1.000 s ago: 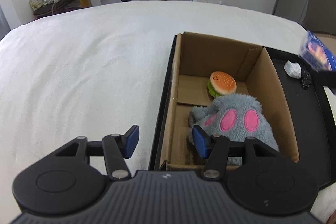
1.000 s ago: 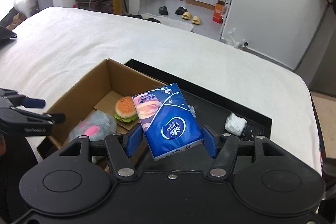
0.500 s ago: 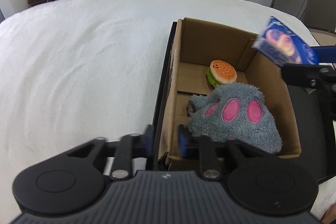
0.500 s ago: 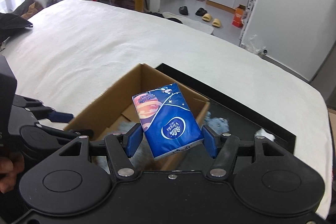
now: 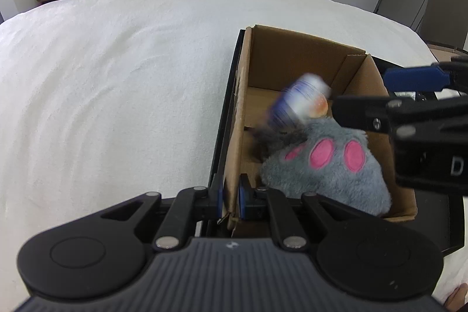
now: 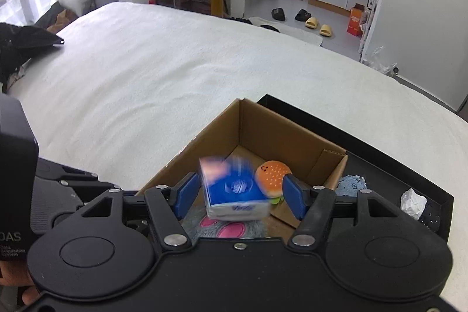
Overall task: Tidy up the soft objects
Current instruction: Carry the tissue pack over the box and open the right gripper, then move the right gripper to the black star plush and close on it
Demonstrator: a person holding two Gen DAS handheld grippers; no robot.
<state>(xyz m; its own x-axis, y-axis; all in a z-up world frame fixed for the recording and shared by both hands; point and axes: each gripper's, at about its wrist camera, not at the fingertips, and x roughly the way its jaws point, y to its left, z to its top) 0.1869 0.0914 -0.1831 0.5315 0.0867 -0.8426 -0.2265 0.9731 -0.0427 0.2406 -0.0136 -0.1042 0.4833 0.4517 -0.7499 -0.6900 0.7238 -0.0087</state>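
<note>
Left gripper clamps cardboard box wall | right gripper has just spread, tissue pack loose over box | your risk: pack bounces off plush paw, out of box.

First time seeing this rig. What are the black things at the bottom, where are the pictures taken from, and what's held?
No robot: a person holds a two-fingered gripper in each hand, each with a camera looking along its jaws. One picture is from the left gripper, whose jaws clamp a wall of the cardboard box; the other from the right gripper, whose jaws have just opened, so the blurred blue tissue pack drops free. The box, on a black tray on a white bed, holds a grey plush and a burger toy.
</note>
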